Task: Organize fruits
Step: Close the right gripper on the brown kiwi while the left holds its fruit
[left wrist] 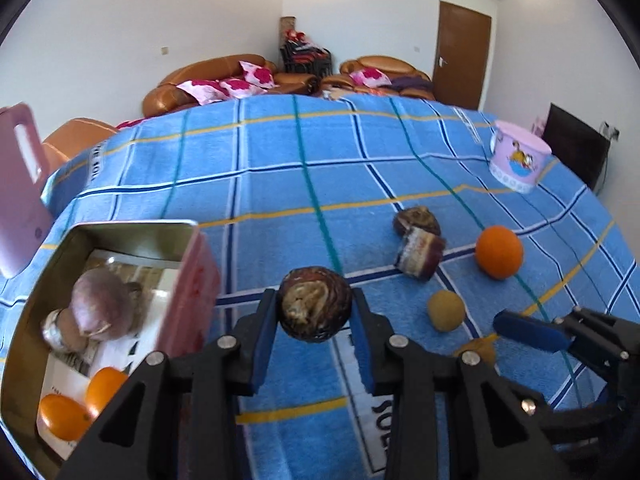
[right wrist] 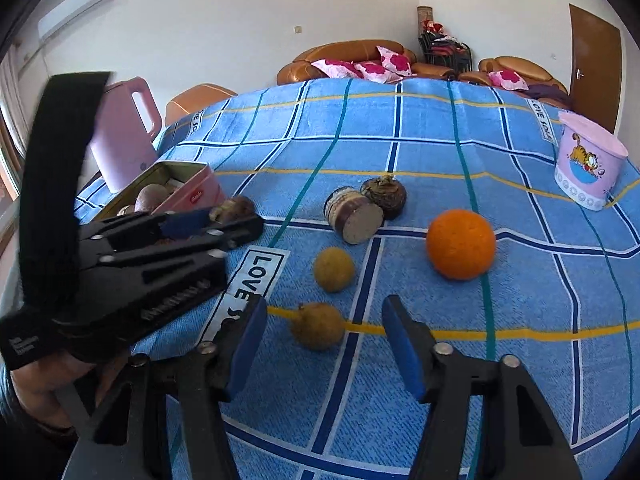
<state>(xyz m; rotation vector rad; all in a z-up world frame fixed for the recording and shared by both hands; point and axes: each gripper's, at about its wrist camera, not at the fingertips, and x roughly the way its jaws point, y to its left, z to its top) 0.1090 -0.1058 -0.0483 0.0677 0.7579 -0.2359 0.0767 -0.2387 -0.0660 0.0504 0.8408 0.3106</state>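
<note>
Blue plaid cloth (right wrist: 400, 160), orange fruit (right wrist: 460, 244), pink tin (left wrist: 192, 280), brown mottled fruit (left wrist: 315, 304)

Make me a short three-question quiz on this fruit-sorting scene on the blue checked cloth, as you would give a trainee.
1. True or false: the left gripper is clamped on a dark brown round fruit.
2. Where does the small yellow-brown fruit with a stem lie? A) inside the pink metal tin B) on the blue checked cloth between the right gripper's open fingers C) in the pink cartoon tub
3. Fill in: beyond the right gripper, on the cloth, sits a large round ____ fruit.

Key: 1 true; 2 B; 3 orange.
</note>
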